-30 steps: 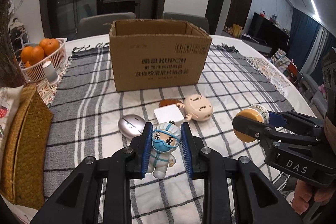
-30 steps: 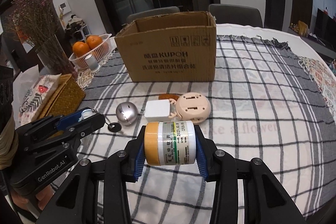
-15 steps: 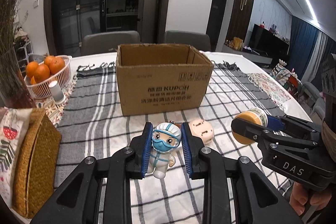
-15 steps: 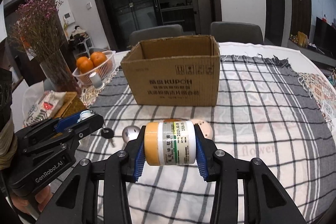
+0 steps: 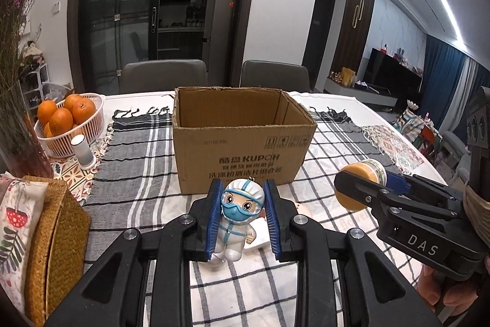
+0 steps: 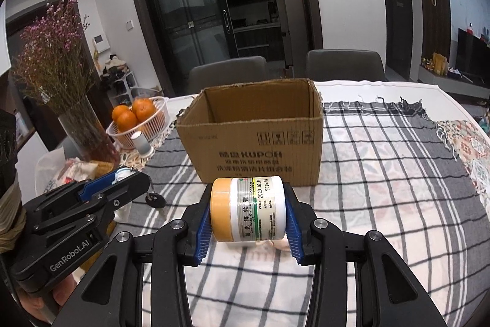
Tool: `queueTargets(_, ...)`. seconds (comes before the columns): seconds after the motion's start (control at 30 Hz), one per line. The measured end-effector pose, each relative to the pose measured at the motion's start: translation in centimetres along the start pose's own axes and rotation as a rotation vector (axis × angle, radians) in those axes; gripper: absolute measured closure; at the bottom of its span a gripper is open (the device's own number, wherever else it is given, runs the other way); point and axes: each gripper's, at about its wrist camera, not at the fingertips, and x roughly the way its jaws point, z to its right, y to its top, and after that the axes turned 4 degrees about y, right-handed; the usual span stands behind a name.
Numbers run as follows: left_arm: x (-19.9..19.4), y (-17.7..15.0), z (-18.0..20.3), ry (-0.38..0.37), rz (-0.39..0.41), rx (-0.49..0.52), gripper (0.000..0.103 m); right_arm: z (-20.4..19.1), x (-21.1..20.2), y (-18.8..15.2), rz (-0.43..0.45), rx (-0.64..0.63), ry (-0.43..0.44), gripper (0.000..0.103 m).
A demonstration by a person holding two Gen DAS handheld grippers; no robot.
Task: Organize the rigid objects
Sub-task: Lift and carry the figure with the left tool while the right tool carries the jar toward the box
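From the left wrist view, your left gripper [image 5: 242,215] is clamped on one small white-and-blue masked figurine [image 5: 239,219], pinched at the head between the blue pads, the body hanging free above the checked grey-and-white tablecloth [image 5: 147,161]. Because the hold is on a rounded head only, the figurine may swivel or slip out if you swing it sharply toward the one open brown cardboard box [image 5: 242,143], which stands just beyond the fingertips with its near wall facing you. Carry too low and the feet would likely strike that wall. In this view your right gripper [image 5: 361,189] is to the right, holding one jar; count also one white basket of oranges [image 5: 65,124], at least four showing, and one woven straw box [image 5: 55,238]. From the right wrist view, your right gripper [image 6: 248,212] grips one white cylindrical ointment jar with a yellow lid [image 6: 248,209], lying sideways, pressed end to end between the pads. The smooth ends could let it rotate or drop. Both tools aim at the same box opening, so they may collide at the rim. One black key [image 6: 154,200] lies on the cloth, and one glass vase of dried purple flowers [image 6: 61,88] stands left.
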Motion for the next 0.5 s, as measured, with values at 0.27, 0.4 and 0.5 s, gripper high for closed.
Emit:
queueTargets(0.27, 1.3, 1.4, -0.6, 0.032, 0.007, 0.0, 0.076, 0.0, 1.2, 1.6, 0.017, -0.001, 0.006, 0.061)
queueTargets(0.4, 2.0, 2.5, -0.7, 0.038, 0.017, 0.004, 0.076, 0.2, 1.9, 2.5, 0.026, 0.005, 0.006, 0.061)
queueTargets(0.5, 2.4, 3.5, -0.7, 0.042, 0.029, 0.01, 0.076, 0.5, 2.4, 3.5, 0.039, 0.009, 0.009, 0.061)
